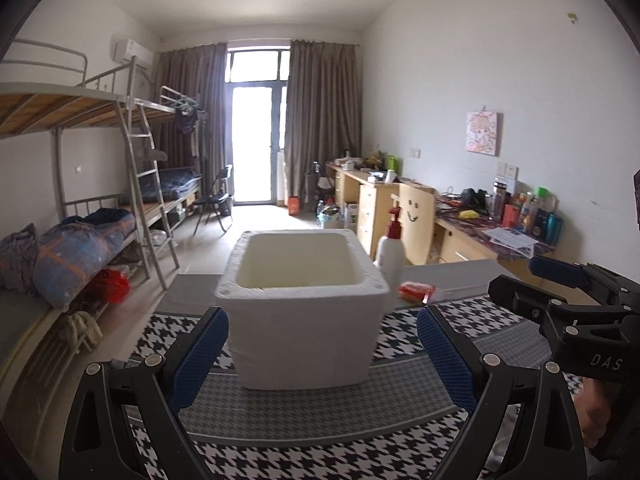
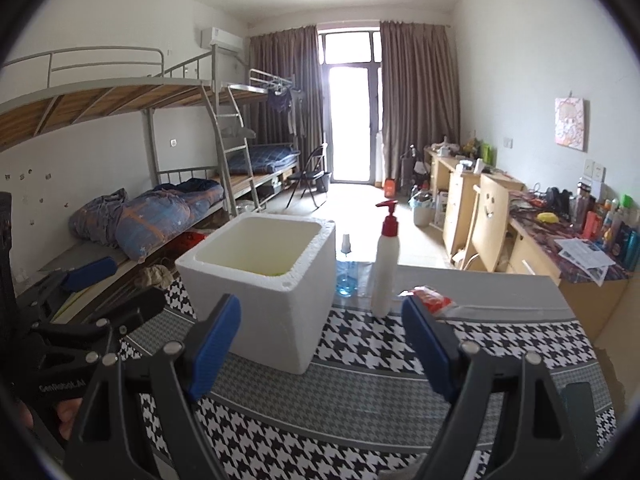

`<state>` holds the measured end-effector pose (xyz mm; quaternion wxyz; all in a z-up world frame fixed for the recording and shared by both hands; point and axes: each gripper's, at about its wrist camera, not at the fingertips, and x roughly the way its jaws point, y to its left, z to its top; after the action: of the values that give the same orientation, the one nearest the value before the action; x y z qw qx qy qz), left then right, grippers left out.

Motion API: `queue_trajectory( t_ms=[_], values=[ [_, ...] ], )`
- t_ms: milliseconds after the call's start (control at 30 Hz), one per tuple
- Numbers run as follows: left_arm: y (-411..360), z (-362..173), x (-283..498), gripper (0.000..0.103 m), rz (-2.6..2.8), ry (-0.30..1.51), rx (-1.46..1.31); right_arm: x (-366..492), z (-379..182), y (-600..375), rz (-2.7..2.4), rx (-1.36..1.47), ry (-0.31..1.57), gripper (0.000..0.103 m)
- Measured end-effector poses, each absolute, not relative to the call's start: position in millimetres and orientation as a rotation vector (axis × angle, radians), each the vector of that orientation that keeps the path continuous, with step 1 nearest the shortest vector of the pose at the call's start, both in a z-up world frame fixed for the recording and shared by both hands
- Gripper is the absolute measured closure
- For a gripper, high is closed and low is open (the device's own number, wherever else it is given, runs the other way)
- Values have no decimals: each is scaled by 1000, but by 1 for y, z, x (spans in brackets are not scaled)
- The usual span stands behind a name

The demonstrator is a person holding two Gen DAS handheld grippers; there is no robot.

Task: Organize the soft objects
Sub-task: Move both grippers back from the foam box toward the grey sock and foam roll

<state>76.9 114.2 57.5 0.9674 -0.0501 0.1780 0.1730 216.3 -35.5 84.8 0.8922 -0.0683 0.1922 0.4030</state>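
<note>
Both my sets of fingers are spread wide and hold nothing. The white foam box (image 1: 304,320) stands on the patterned surface (image 1: 320,420) straight ahead of my left fingers (image 1: 322,354) (nearer than my right fingers (image 2: 320,350), which see it leftward).

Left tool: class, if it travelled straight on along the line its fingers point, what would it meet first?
Most likely the white foam box, which stands dead ahead between the open fingers of the left tool on the houndstooth cloth. Nothing shows in between, though depth is uncertain.
</note>
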Motion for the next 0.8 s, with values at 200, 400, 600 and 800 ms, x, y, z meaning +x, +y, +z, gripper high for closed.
queue_trajectory(
  t_ms=[200, 400, 600, 800],
  values=[
    [94, 47, 73, 7, 298, 354, -111, 204, 68, -61, 779, -116, 355, 17],
    [80, 38, 69, 7, 259, 352, -96, 200, 53, -79, 734, -117, 349, 17],
    [62, 28, 65, 7, 203, 333, -59, 200, 41, -97, 688, -98, 351, 18],
    [44, 21, 65, 7, 169, 329, -36, 197, 31, -111, 667, -76, 365, 17]
  ],
)
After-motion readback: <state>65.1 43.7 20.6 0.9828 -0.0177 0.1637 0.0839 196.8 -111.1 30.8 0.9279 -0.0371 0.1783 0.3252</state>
